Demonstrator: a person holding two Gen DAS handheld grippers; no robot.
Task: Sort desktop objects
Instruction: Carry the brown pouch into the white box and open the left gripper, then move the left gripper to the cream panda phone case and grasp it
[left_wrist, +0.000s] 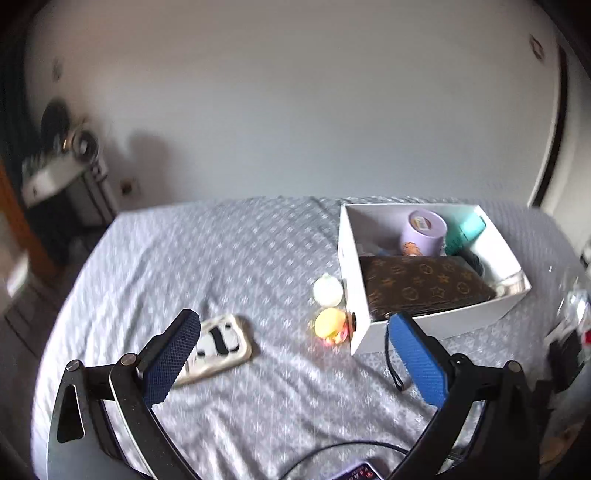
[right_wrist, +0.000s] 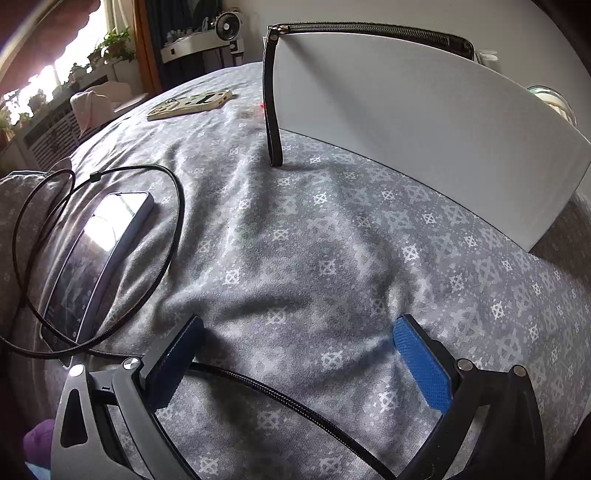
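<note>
A white box (left_wrist: 354, 266) on the grey patterned cloth holds a brown monogram pouch (left_wrist: 424, 288), a lilac cup (left_wrist: 423, 232) and a teal item (left_wrist: 465, 230). Beside its left wall lie a yellow toy (left_wrist: 330, 325) and a pale round case (left_wrist: 328, 291). A cream phone case (left_wrist: 218, 345) lies left of them, partly behind my left finger (left_wrist: 173, 362). My left gripper (left_wrist: 291, 332) is open above the cloth, with nothing between its pads. My right gripper (right_wrist: 295, 339) is open low over the cloth, facing the box's white wall (right_wrist: 424, 122) and the pouch's black strap (right_wrist: 272, 110).
A phone (right_wrist: 96, 258) lies screen up at the left with a black braided cable (right_wrist: 173, 236) looped around it and running under my right gripper. The cloth's left edge drops toward a fan and shelf (left_wrist: 70, 158). A glass jar (right_wrist: 554, 101) stands behind the box.
</note>
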